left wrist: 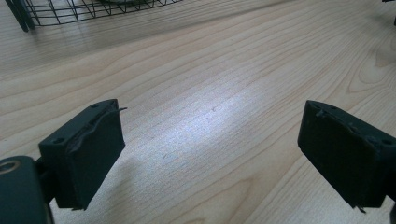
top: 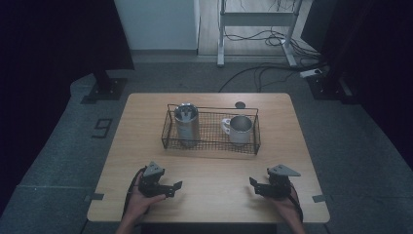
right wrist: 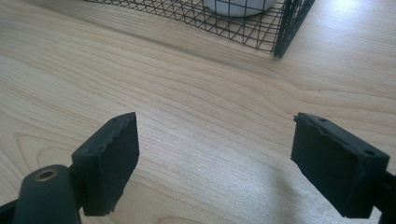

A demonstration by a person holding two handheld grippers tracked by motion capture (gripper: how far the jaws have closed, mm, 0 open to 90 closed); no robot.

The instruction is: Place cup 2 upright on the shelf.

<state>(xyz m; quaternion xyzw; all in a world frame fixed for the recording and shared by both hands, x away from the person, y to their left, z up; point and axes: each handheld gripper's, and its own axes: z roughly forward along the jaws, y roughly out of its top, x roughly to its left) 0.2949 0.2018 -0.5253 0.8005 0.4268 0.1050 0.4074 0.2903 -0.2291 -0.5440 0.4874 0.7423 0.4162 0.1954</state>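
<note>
Black wire mesh formed the basket (top: 211, 139) that sat across the middle of the wooden table (top: 209, 195), holding a tall steel tumbler (top: 186, 122) upright at its left end and a white-handled metal mug (top: 239, 128) at its right. The two cups stood apart, so each could be reached from its own side. A small dark disc (top: 240, 104) lay on the table just behind the basket.

Both hands rested near the table's front edge, well apart from the basket. The left gripper (top: 176, 187) had its jaws spread wide with nothing between them, over bare wood. The right gripper (top: 253, 185) was likewise spread and empty; from its own view the basket's corner (right wrist: 280, 32) and the mug's base (right wrist: 238, 6) lay ahead. Each gripper roughly faced the cup on its side, which looked like a ready stance for reaching in.
</note>
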